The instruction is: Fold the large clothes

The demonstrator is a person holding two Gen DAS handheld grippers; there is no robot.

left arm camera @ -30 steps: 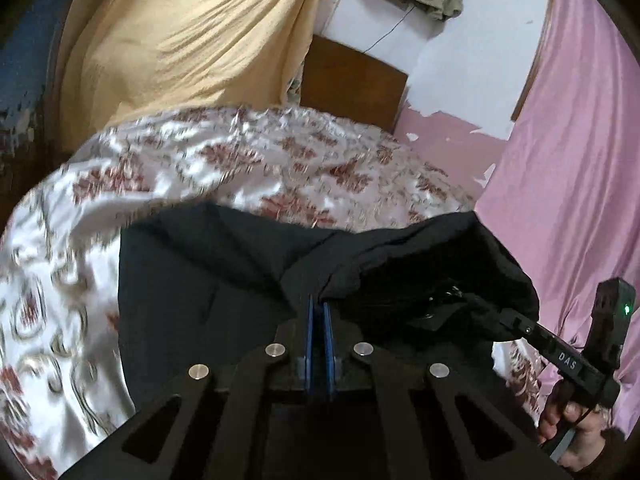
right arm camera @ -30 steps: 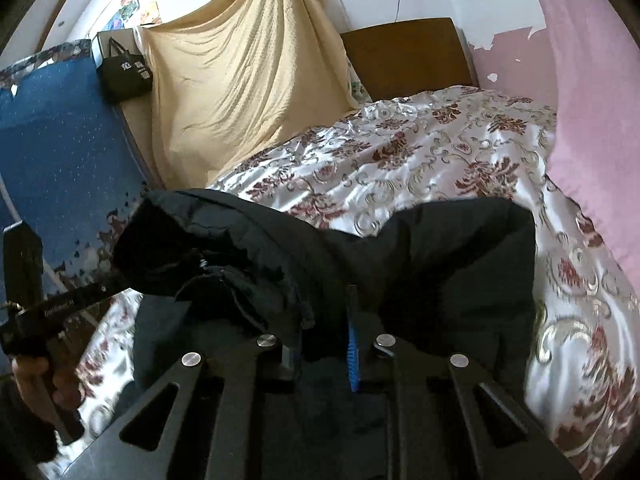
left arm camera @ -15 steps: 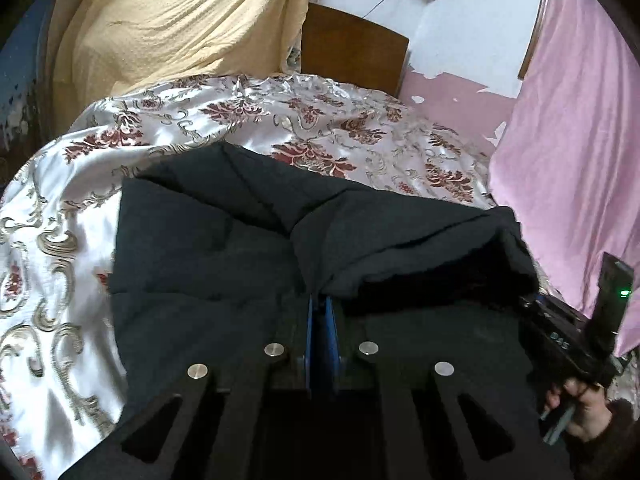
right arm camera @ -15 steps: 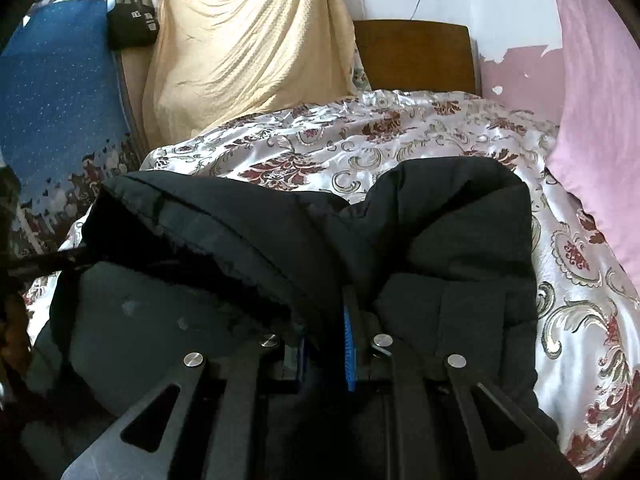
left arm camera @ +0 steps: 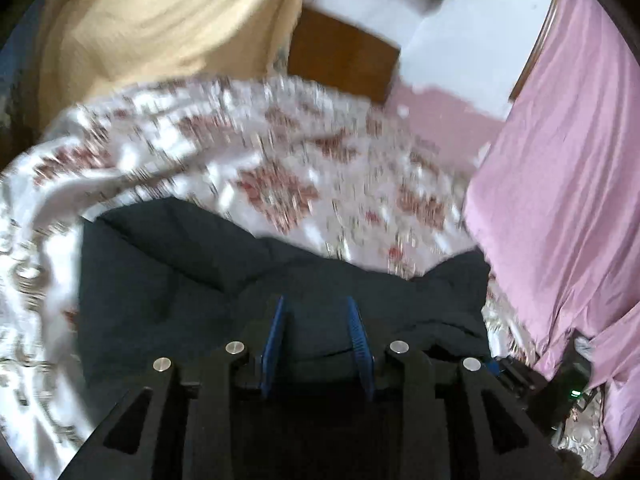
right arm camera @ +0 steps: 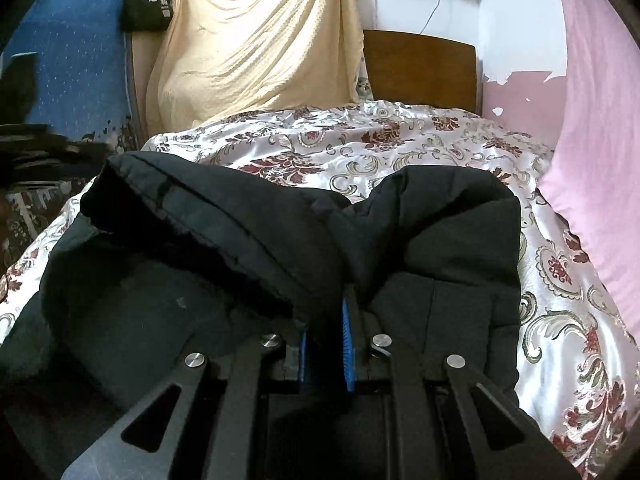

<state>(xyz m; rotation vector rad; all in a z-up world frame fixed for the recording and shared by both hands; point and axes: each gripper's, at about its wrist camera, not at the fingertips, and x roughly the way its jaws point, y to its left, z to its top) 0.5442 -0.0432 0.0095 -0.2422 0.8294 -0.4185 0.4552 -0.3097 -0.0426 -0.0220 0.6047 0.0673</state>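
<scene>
The black coat (right arm camera: 440, 232), spread on the floral bedspread (right arm camera: 400, 148), was found clamped in the right gripper (right arm camera: 326, 344) and lying beneath the opening, unclenched left gripper (left arm camera: 316, 332).

The left gripper (left arm camera: 316, 322) – clamped on the black coat (left arm camera: 168, 280) a second ago – is opening, its jaws clear of the cloth; the raised fold now lies lower on the bedspread (left arm camera: 248, 152).
</scene>
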